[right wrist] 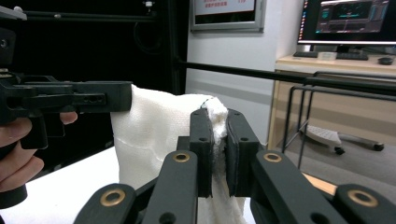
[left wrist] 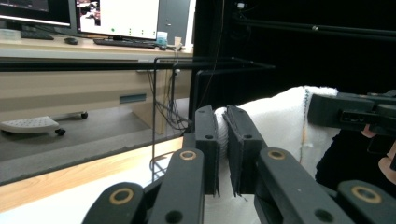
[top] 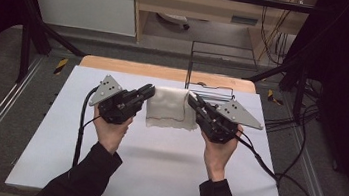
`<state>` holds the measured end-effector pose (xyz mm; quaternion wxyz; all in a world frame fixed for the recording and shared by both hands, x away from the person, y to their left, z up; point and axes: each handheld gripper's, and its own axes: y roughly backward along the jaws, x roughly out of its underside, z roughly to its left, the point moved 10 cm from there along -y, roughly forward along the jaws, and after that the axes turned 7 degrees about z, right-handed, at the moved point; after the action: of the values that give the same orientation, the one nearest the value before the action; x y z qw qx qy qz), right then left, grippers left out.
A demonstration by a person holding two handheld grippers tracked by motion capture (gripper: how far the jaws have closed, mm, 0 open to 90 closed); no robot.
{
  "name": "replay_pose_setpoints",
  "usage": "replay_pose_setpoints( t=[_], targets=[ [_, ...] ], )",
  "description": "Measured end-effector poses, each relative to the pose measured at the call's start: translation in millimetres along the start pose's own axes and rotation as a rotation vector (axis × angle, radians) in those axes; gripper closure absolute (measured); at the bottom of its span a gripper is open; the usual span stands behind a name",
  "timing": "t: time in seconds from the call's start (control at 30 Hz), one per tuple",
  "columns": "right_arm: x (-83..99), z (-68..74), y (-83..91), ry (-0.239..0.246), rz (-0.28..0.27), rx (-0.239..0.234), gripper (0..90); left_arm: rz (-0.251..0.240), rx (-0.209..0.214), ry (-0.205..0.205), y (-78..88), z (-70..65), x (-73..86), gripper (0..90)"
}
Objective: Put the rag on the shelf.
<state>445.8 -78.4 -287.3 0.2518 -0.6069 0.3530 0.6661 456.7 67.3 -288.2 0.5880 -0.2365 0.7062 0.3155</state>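
One white cloth (top: 172,108), held up above white table sheet (top: 154,166) between two grippers. Left gripper (top: 149,92) clamped on cloth's left top corner; right gripper (top: 192,100) clamped on right top corner. Cloth hangs between them. One wire rack (top: 214,62) behind, at table's far edge.

left gripper (left wrist: 223,154) pinching white cloth (left wrist: 280,126) — right gripper (left wrist: 348,114) opposite

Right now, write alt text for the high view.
Two handheld grippers, left gripper and right gripper, hold a white cloth by its upper corners over a white table. A wire rack stands behind.
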Motion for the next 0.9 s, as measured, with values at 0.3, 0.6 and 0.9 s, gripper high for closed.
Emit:
replay_pose_setpoints(
  t=[0.3,0.6,0.9],
  targets=[
    [-12.9,-15.5,8.8,0.001,-0.022,0.036,83.2,-0.014,0.016,-0.011,-13.7,-9.2,-15.9,83.1],
    [-23.6,-27.7,13.0,-0.002,-0.040,0.060,83.2,-0.027,0.027,-0.018,-25.2,-13.4,-27.7,83.1],
    [-36.3,-38.8,16.2,0.000,-0.058,0.087,83.2,-0.047,0.025,-0.026,-35.9,-17.7,-42.6,83.1]
  ],
)
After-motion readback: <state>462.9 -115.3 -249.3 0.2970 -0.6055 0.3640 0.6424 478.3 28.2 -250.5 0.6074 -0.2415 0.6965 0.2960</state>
